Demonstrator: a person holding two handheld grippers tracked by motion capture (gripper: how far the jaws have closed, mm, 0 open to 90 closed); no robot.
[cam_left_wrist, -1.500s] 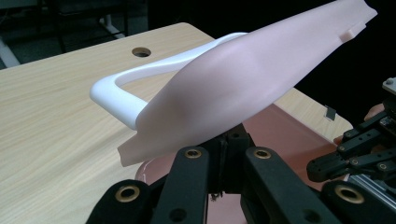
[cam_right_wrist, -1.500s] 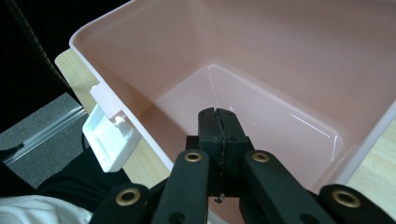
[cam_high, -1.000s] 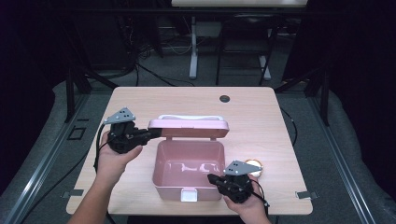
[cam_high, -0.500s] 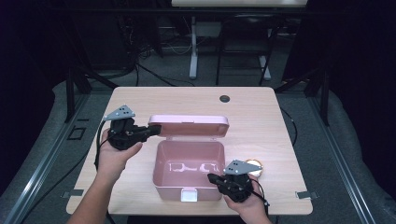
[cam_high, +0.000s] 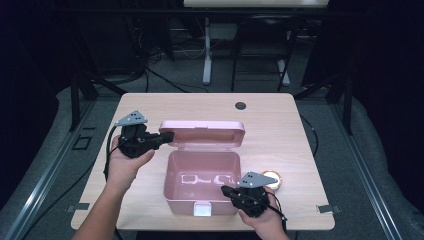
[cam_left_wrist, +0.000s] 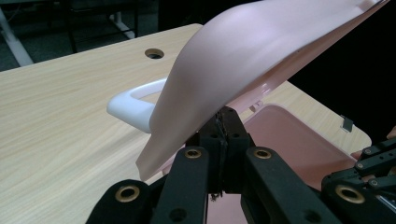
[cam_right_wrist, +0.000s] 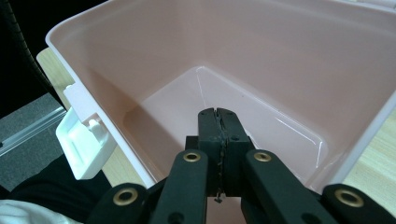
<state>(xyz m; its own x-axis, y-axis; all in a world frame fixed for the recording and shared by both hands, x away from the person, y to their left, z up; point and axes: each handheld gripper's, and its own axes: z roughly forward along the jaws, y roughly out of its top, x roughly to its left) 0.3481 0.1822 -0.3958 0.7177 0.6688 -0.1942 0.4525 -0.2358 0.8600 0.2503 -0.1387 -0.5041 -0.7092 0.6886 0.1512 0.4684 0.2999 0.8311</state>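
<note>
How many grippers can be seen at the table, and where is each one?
2. The left gripper is at the left end of the pink box's raised lid. The right gripper is at the front right corner of the open box.

No legible text, labels, brands, numbers or signs on any surface, in all 3 views.

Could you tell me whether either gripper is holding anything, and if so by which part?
Neither holds anything. The shut left gripper props the lid from underneath; the shut right gripper points into the box.
</note>
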